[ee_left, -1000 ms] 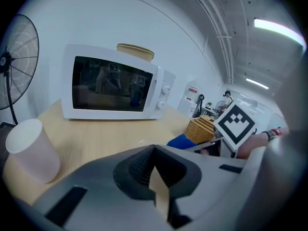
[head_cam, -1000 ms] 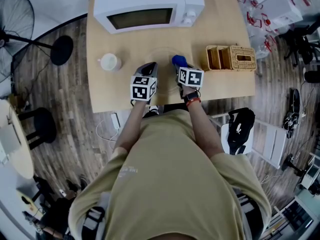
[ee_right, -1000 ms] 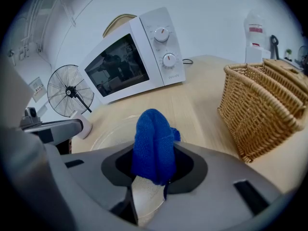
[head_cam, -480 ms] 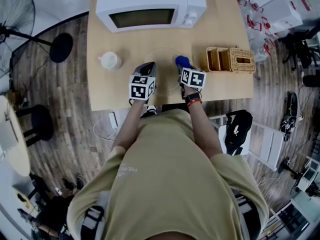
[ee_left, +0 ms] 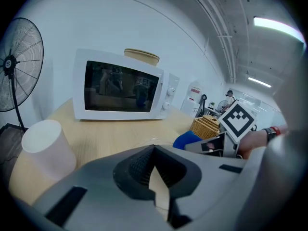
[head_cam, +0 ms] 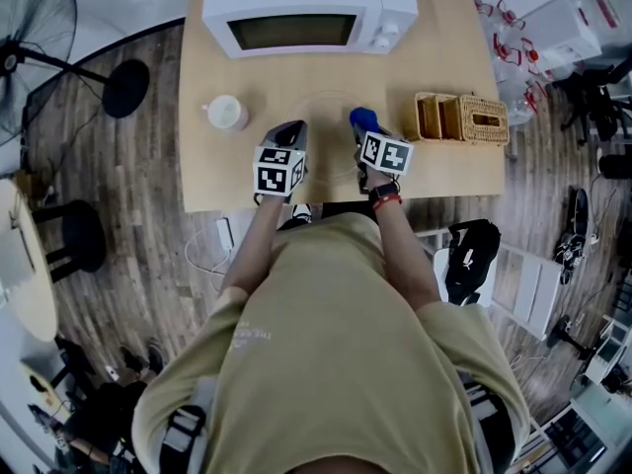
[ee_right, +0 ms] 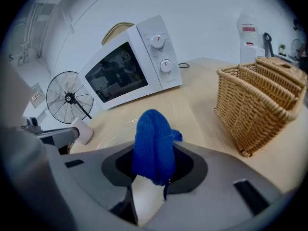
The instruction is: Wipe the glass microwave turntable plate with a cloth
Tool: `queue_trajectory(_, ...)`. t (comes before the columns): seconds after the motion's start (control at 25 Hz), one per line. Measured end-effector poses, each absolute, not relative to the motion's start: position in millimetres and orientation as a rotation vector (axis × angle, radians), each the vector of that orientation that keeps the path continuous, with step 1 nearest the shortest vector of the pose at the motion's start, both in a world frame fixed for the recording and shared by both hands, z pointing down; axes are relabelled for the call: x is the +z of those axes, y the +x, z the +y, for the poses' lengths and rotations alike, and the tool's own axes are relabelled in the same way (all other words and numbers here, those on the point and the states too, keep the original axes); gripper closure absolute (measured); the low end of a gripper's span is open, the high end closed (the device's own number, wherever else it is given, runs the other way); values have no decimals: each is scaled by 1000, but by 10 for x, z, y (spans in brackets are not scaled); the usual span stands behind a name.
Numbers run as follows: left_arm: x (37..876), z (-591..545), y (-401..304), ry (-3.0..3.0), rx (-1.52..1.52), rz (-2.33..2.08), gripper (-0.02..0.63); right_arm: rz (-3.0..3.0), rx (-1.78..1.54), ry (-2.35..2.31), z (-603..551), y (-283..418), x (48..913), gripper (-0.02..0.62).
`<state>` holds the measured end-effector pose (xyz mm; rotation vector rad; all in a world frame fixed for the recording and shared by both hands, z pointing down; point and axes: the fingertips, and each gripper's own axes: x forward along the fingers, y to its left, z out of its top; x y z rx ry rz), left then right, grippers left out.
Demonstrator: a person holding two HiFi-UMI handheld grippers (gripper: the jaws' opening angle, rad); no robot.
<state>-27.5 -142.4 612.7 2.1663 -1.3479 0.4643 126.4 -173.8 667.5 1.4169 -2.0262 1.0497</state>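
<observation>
The white microwave (head_cam: 306,8) is a smooth, boxy thing with a dark glass door and two round knobs. It stands at the back of a pale wooden table (head_cam: 444,171) with a fine grain.

In front of the microwave's door lies the glass plate (head_cam: 326,110). It is a clear, flat disc, and only its faint round rim shows against the wood.

The right gripper (ee_right: 153,154) is in front of the microwave's knob side. Its grey jaws are clamped on a blue cloth (ee_right: 153,141). The cloth is a nubbly knit bunched into a rounded hump that stands up out of the dark ribbed pads, with a loose corner to one side. In the head view the cloth sits over the plate's edge on the knob side. Whether it touches the glass cannot be told.

The left gripper (ee_left: 154,150) hovers in front of the microwave's left half, by the plate's opposite edge. Its jaws are pressed together at the tips with nothing between them.

A plain white cup (head_cam: 226,113), smooth and slightly tapered, stands in front of the microwave's left corner. A wicker basket (ee_right: 260,97), tan and tightly woven with open compartments, stands off to the front of the microwave's right end, well apart from the plate.
</observation>
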Motion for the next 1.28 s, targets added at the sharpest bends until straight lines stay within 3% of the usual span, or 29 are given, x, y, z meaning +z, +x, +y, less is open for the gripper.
queue_trajectory(0.76,6224,-1131,-1079,2033,465,-1511,588,-2202,1033,1065,-1408,-197,6631,448)
queue_trajectory(1.28,6223,-1032,-1313,1991,453,-1557,588,-2206,955,878,-1137,-689,6774,447)
